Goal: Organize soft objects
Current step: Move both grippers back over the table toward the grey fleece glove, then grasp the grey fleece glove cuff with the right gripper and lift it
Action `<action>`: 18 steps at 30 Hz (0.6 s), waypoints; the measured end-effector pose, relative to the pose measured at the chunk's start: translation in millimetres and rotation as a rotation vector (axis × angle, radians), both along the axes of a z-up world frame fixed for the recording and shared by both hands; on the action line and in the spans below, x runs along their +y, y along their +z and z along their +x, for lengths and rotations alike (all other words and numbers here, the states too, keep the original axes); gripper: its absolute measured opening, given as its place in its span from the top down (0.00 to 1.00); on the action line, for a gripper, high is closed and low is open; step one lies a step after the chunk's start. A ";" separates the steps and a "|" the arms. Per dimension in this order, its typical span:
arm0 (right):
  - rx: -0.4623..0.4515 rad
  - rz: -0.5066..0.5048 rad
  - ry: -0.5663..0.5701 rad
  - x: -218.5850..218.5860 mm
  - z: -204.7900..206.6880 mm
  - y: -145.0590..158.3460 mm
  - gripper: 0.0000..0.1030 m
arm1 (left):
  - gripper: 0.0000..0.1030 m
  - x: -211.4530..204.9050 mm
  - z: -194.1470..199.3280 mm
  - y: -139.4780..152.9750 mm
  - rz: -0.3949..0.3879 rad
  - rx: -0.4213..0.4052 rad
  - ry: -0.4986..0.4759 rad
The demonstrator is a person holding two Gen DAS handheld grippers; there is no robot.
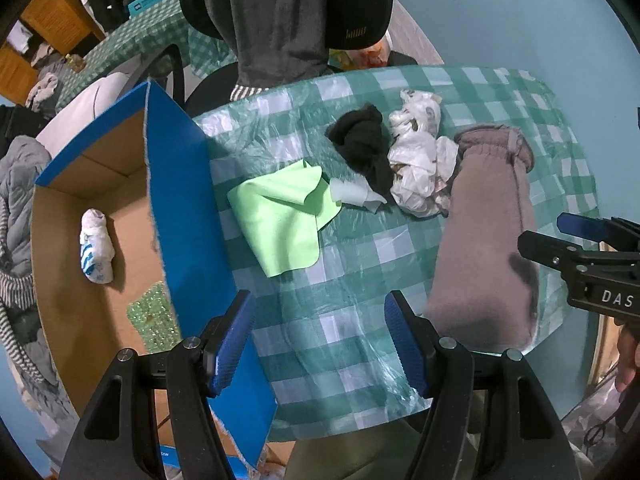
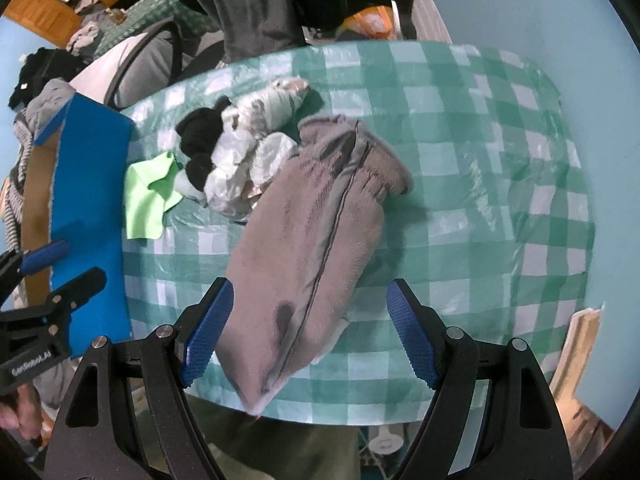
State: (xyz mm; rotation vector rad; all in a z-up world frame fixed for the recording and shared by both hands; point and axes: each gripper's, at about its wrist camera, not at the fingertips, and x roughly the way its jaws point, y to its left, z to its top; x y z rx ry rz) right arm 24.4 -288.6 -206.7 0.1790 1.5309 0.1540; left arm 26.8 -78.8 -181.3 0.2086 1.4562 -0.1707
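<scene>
Grey fleece pouch under right hand-held gripper

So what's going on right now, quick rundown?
Left gripper and right gripper open, empty. Right one over grey pouch. Green cloth, black sock on table; rolled sock in box. Nothing blocking.

left gripper: points down over the surface's near edge, jaws wide apart, nothing between | right gripper: points steeply down at the near edge, jaws wide apart, touching nothing | hand: grips the left handle
</scene>
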 end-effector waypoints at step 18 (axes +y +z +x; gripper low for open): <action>0.063 -0.066 0.032 20.1 8.6 -36.5 0.46 | 0.34 7.7 1.9 -13.4 0.010 0.025 0.011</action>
